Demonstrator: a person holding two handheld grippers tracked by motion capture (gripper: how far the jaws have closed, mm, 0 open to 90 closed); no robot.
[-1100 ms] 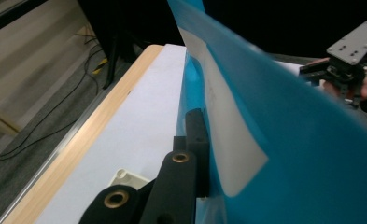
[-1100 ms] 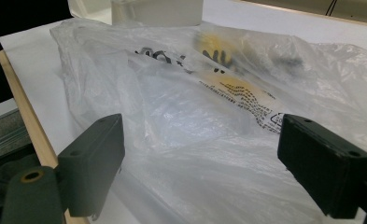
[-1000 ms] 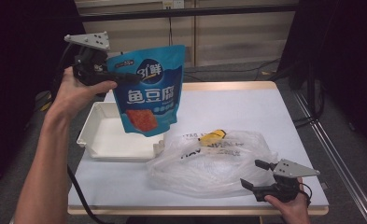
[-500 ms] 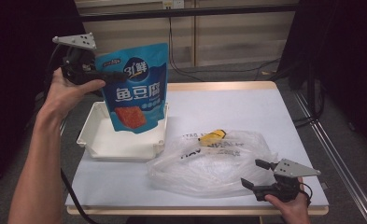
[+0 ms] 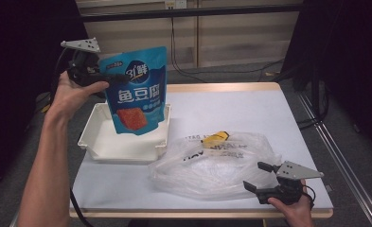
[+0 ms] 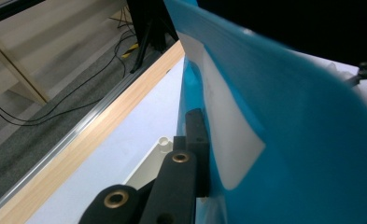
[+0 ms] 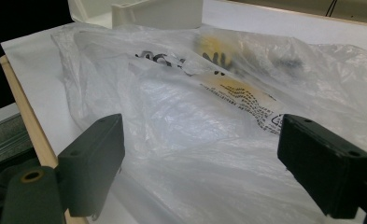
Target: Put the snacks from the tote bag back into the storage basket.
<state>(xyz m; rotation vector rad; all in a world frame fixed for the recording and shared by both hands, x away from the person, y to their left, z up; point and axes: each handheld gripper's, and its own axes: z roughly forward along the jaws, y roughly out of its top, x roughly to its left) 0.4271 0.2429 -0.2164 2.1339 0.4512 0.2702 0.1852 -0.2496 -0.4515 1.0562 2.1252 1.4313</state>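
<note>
The left gripper (image 5: 109, 75) is clenched on the upper left edge of a blue pouch (image 5: 136, 92), held up in the air by the left hand (image 5: 72, 94) over the left side of the desk (image 5: 231, 106). In the left gripper view one black jaw presses flat against the pouch (image 6: 284, 130) beside a white patch on its surface; the other jaw is hidden behind the pouch. The pouch hangs upright, printed face toward the high camera, white lettering above and a red-orange picture below, and its lower edge sits above the inside of a white tray (image 5: 127, 142). The tray rests on the desk's left part, its near right corner just beside a crumpled clear plastic bag (image 5: 212, 163). The bag lies across the near middle of the desk, with black printing and a yellow thing (image 5: 215, 137) showing through its far side. The right gripper (image 5: 259, 177), in the right hand (image 5: 292, 210), rests at the desk's near right corner, released, its jaws spread wide and pointing at the bag's right end. In the right gripper view the bag (image 7: 209, 116) lies between and beyond the two parted jaws, with the tray (image 7: 158, 11) farther off.
</note>
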